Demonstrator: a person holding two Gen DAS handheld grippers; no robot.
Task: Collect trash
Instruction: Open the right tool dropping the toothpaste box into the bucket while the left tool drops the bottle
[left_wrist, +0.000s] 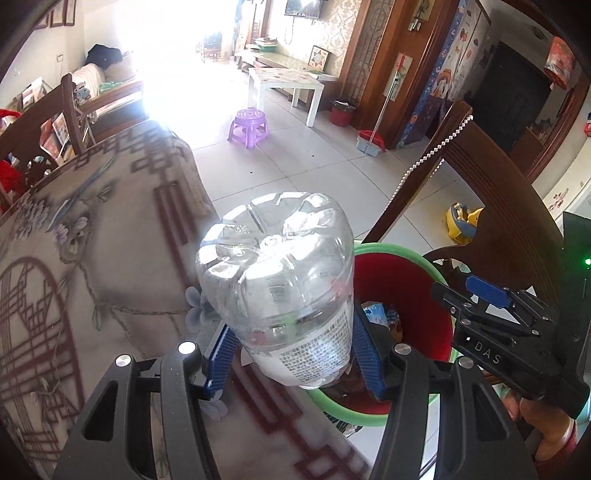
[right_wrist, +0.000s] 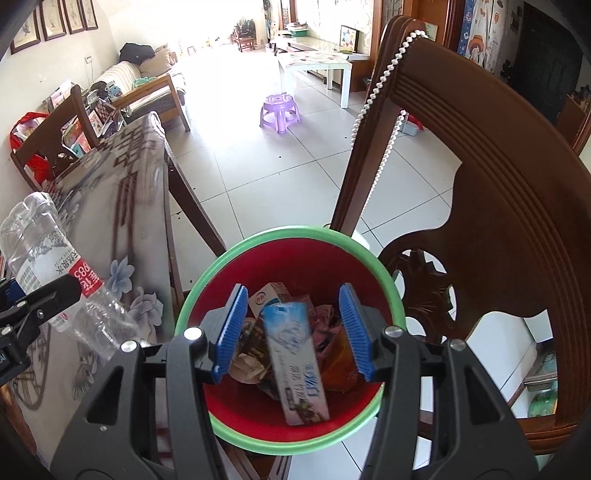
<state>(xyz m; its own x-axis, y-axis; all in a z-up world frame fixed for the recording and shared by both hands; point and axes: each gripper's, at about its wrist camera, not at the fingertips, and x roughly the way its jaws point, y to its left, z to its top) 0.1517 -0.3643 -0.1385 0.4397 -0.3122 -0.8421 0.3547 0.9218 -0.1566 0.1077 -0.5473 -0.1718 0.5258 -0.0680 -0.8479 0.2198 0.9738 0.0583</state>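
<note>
My left gripper (left_wrist: 295, 354) is shut on a clear plastic bottle (left_wrist: 277, 280), bottom end pointing away, held over the table edge beside the red bin with a green rim (left_wrist: 402, 254). The bottle also shows at the left of the right wrist view (right_wrist: 40, 243). My right gripper (right_wrist: 291, 332) is open above the bin (right_wrist: 207, 284). A blurred white and blue carton (right_wrist: 295, 358) lies between its fingers, over the trash inside the bin; neither pad touches it. The right gripper also shows in the left wrist view (left_wrist: 487, 295).
A table with a patterned cloth (left_wrist: 92, 240) stands left of the bin. A dark wooden chair (right_wrist: 498, 192) with a bead string stands right of it. Farther off on the tiled floor are a purple stool (right_wrist: 279, 110) and a white table (right_wrist: 317, 61).
</note>
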